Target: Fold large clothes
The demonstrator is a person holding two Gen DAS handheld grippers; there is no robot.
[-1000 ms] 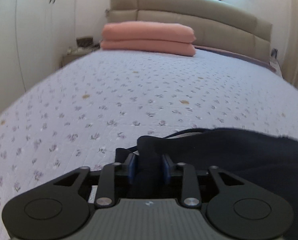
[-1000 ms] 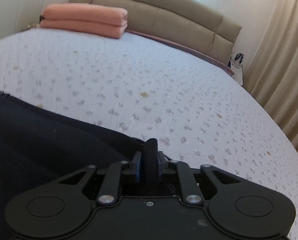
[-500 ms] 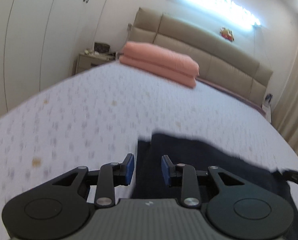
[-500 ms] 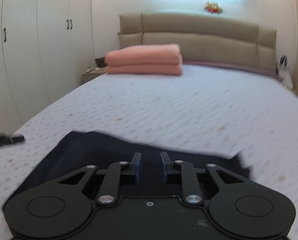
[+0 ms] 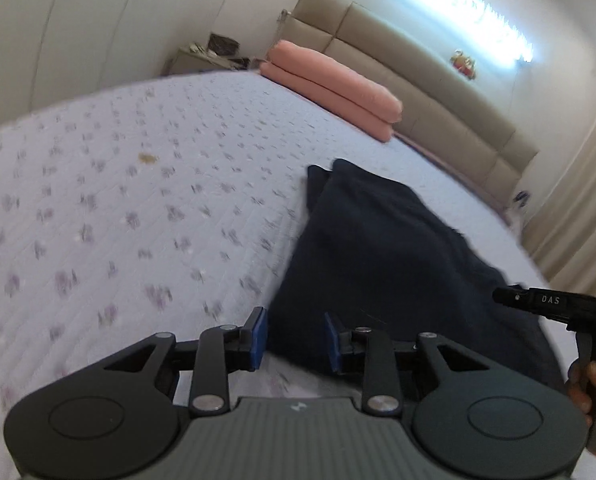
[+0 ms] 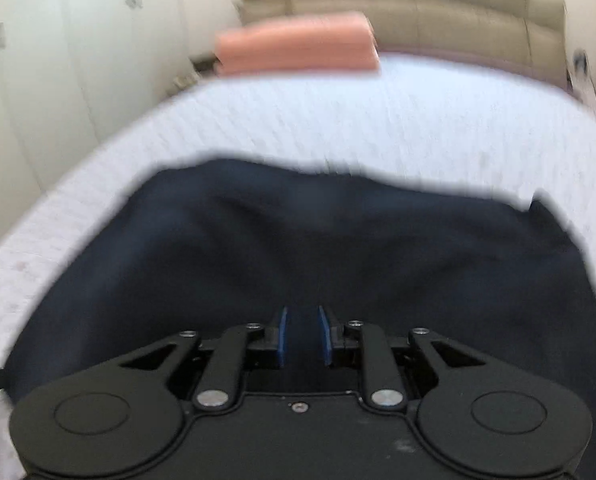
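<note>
A dark navy garment (image 5: 382, 248) of soft, matte cloth lies folded in a rough rectangle on the bed, its top faintly rumpled and its far edge uneven; the left gripper (image 5: 294, 338), black with blue rubber pads (image 5: 258, 336), hovers at the garment's near left corner with its jaws spread wide and nothing between them, one pad over the bedspread and the other over the dark cloth; the right gripper (image 6: 302, 334), of the same black build, is poised above the middle of the garment (image 6: 318, 248), its jaws parted by a narrower gap and gripping nothing, though whether its tips brush the fabric cannot be told; seen from the left wrist, that right tool shows as a black handle at the garment's right side, held in the person's right hand (image 5: 590, 384). The quilted bedspread (image 5: 130, 184) is pale lilac with a small scattered floral print; farther up the bed two salmon-pink pillows (image 5: 334, 88) are stacked one on the other before a beige padded headboard (image 5: 418, 80); a bedside cabinet (image 5: 202, 60) stands in the left corner beside white wardrobe doors (image 6: 78, 52), beige curtains (image 5: 578, 208) hang at right, and a strip light (image 5: 470, 4) glows above the headboard.
</note>
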